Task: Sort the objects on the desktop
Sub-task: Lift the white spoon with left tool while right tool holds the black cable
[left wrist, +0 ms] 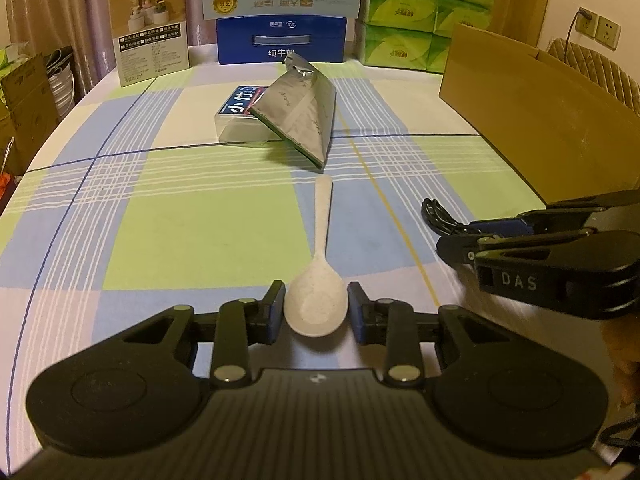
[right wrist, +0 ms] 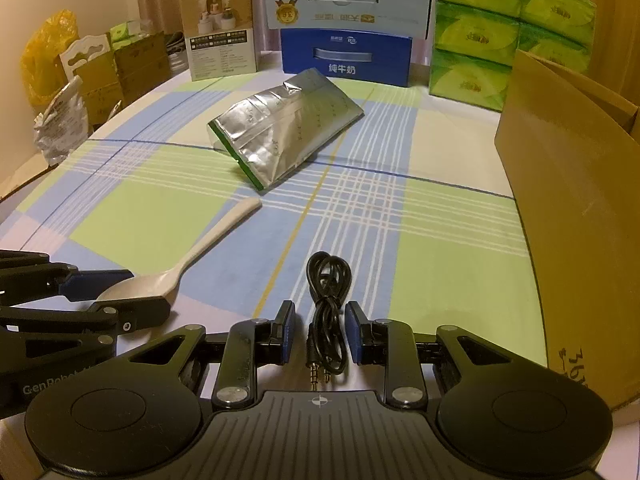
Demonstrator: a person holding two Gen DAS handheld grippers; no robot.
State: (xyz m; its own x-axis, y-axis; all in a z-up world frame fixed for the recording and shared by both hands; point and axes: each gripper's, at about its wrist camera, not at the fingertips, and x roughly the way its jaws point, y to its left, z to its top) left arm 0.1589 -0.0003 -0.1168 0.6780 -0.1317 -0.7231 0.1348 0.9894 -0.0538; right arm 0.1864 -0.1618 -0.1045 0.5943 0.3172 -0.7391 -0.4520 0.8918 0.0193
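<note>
Nearest, the left gripper (left wrist: 316,304) is clamped on the bowl of one white spoon (left wrist: 318,280) lying on the checked tablecloth (left wrist: 160,220), while the right gripper (right wrist: 320,326) sits slightly parted around one coiled black audio cable (right wrist: 328,280) – pads not pressing it. Further back – one foil pouch (right wrist: 280,132) leaning on one clear plastic box (left wrist: 236,120), then one brown carton (right wrist: 580,200) at the right.

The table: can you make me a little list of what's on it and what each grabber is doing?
surface: checked tablecloth
left gripper: shut on the bowl of the white spoon
right gripper: pads either side of the coiled black audio cable, not pressing it
middle: silver foil pouch leaning on a clear plastic box
right edge: open cardboard box
back: milk cartons, green tissue packs
</note>
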